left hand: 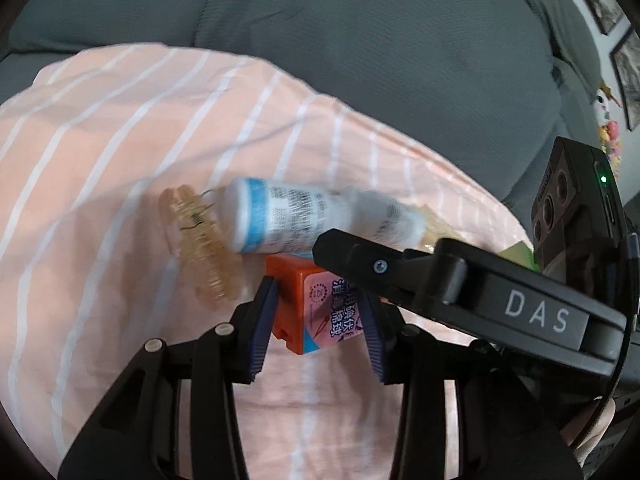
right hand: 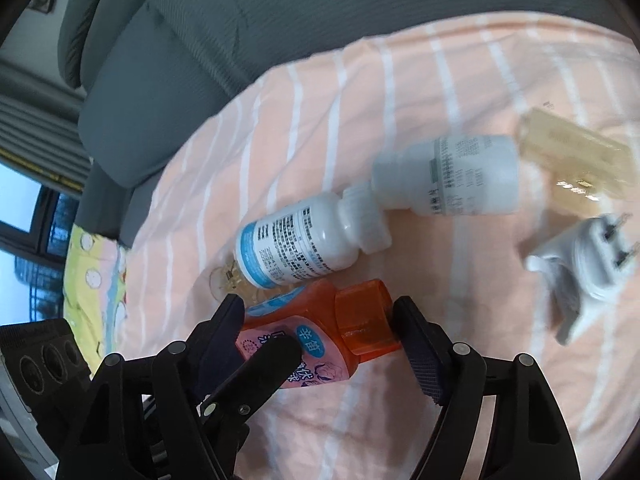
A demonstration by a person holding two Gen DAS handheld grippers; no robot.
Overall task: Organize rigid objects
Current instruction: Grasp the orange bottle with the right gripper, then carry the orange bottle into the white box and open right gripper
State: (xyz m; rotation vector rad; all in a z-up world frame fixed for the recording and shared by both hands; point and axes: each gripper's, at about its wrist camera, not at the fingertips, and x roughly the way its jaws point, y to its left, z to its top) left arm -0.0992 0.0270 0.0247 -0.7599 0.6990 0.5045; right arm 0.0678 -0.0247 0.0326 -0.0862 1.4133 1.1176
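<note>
An orange bottle with a pink label (left hand: pixel 316 312) (right hand: pixel 320 328) lies on a peach striped cloth (left hand: pixel 120 160) (right hand: pixel 400 100). My left gripper (left hand: pixel 320 312) has its blue pads on both sides of the bottle's body. My right gripper (right hand: pixel 320 320) is open around the same bottle, its jaws wider than the bottle; it shows as a black arm marked DAS in the left wrist view (left hand: pixel 460 292). A white bottle with a blue band (left hand: pixel 304 216) (right hand: pixel 304 240) lies just behind, touching a second white bottle (right hand: pixel 452 176).
A clear amber hair claw (left hand: pixel 200 248) (right hand: pixel 576 160) lies beside the bottles. A white plug adapter (right hand: pixel 588 268) lies at the right. A grey sofa cushion (left hand: pixel 360 60) (right hand: pixel 200 60) stands behind the cloth. A yellow cloth (right hand: pixel 92 272) lies at the left.
</note>
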